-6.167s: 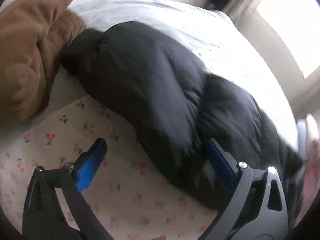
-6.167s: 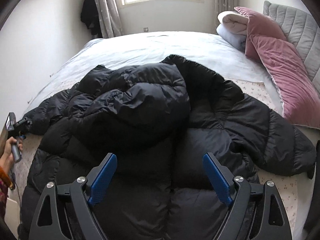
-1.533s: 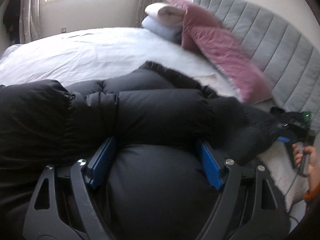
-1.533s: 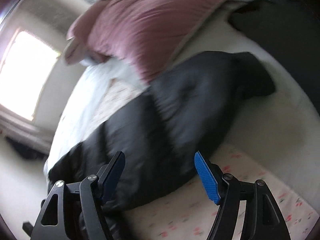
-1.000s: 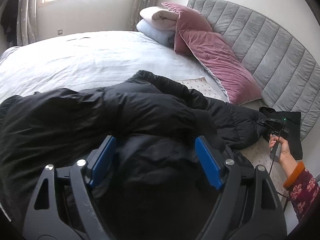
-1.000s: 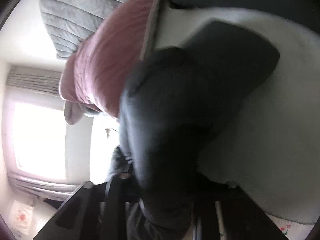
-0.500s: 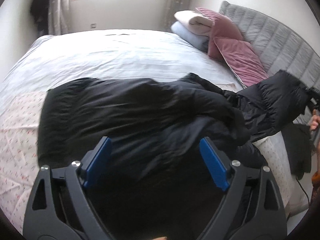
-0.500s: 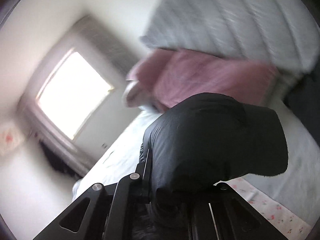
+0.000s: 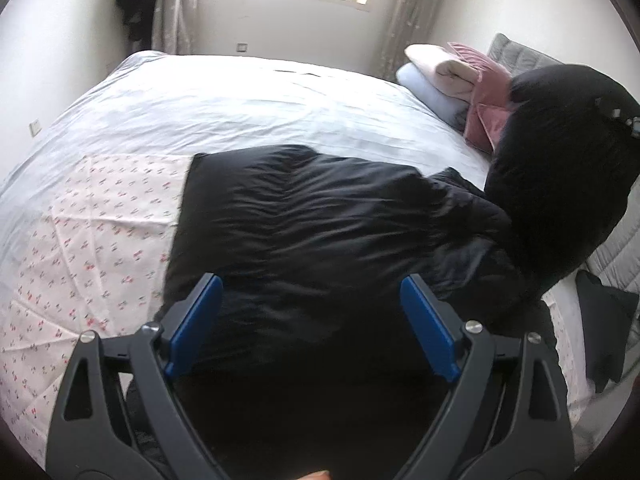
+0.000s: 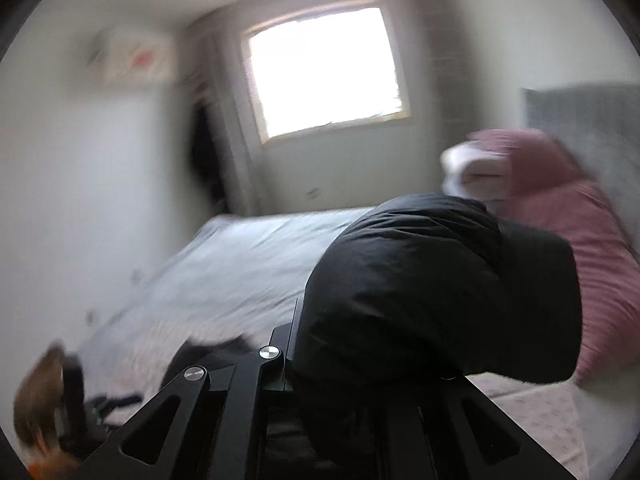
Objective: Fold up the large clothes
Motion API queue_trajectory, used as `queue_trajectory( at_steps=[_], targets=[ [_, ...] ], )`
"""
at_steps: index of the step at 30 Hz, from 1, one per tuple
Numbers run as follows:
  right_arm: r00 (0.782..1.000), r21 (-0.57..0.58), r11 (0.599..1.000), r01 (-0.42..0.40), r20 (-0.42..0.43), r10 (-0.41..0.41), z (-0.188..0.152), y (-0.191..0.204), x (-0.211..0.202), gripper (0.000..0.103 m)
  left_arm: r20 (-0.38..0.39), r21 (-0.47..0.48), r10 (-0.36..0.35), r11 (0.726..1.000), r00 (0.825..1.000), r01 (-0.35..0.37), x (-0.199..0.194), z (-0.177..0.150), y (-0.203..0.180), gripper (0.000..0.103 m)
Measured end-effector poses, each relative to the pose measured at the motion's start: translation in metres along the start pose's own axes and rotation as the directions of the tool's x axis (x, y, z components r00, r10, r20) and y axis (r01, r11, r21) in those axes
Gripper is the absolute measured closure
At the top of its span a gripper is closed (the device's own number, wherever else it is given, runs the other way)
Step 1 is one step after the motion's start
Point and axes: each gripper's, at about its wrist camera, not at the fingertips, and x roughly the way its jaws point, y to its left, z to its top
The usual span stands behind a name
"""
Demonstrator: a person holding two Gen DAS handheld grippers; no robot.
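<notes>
**Sleeve lifted, ready to fold across the jacket**

The black puffer jacket (image 9: 320,220) lies flat on the bed (image 9: 240,100), its body spread from the centre of the left wrist view down to 6 o'clock, over a floral sheet (image 9: 88,220) that shows at 9 o'clock. The left gripper (image 9: 312,320) hovers above the jacket with its blue pads (image 9: 194,320) spread wide and nothing between them.

At 3 o'clock in that view the sleeve (image 9: 560,160) stands raised off the bed. In the right wrist view the right gripper (image 10: 360,368) is clamped on this sleeve (image 10: 440,288), whose bulk drapes over the fingers and hides them. Pink pillows (image 10: 580,260) sit behind it at 3 o'clock.

The step in hand looks like folding the sleeve inward. To do it well, carry the cuff across toward 9 o'clock, keep it high enough that the padded fabric does not drag and rumple the smoothed body, and lay it parallel to the jacket's near edge. The free left gripper could press the shoulder line so the crease forms there rather than bunching.
</notes>
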Motion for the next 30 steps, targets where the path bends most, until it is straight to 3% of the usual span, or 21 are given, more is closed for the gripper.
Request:
queue_trajectory(
  at_steps=[4, 6, 8, 11, 13, 17, 21, 25, 27, 30],
  targets=[
    [0.99, -0.112, 0.992, -0.059, -0.132, 0.044, -0.034, 0.065, 0.062, 0.089, 0.002, -0.034, 0.011, 0.999, 1.0, -0.011, -0.003, -0.002, 0.018, 0.012],
    [0.972, -0.114, 0.989, -0.094, -0.227, 0.066, -0.06, 0.08, 0.096, 0.084, -0.002, -0.039, 0.014, 0.999, 1.0, -0.014, -0.003, -0.004, 0.025, 0.012],
    [0.925, -0.075, 0.987, -0.139, -0.365, 0.103, -0.091, 0.085, 0.128, 0.062, -0.013, -0.037, 0.017, 0.999, 1.0, -0.017, -0.003, -0.004, 0.029, 0.012],
    [0.861, -0.05, 0.989, -0.14, -0.5, 0.097, -0.121, 0.081, 0.158, 0.053, -0.019, -0.038, 0.016, 0.999, 1.0, -0.017, -0.004, -0.004, 0.033, 0.012],
    [0.849, -0.058, 0.983, -0.176, -0.515, 0.122, -0.128, 0.079, 0.153, 0.05, -0.009, -0.044, 0.003, 0.999, 1.0, -0.003, -0.008, -0.002, 0.034, 0.012],
    [0.844, -0.077, 0.967, -0.244, -0.507, 0.173, -0.124, 0.074, 0.121, 0.034, 0.007, -0.049, -0.036, 0.998, 0.999, 0.036, -0.014, 0.002, 0.03, 0.012],
    [0.845, -0.091, 0.953, -0.288, -0.492, 0.208, -0.121, 0.069, 0.09, 0.031, 0.008, -0.097, -0.148, 0.984, 0.989, 0.148, -0.017, -0.003, 0.024, 0.012],
    [0.824, -0.019, 0.942, -0.336, -0.49, 0.284, -0.127, 0.056, 0.065, 0.029, 0.021, -0.227, -0.324, 0.92, 0.946, 0.321, -0.013, -0.017, 0.031, 0.012],
    [0.825, -0.001, 0.94, -0.341, -0.48, 0.299, -0.13, 0.047, 0.057, 0.028, 0.017, -0.291, -0.39, 0.879, 0.921, 0.378, -0.006, -0.023, 0.035, 0.012],
    [0.838, 0.013, 0.946, -0.324, -0.46, 0.293, -0.132, 0.031, 0.046, 0.028, 0.046, -0.328, -0.432, 0.845, 0.901, 0.422, -0.004, -0.029, 0.035, 0.012]
  ],
)
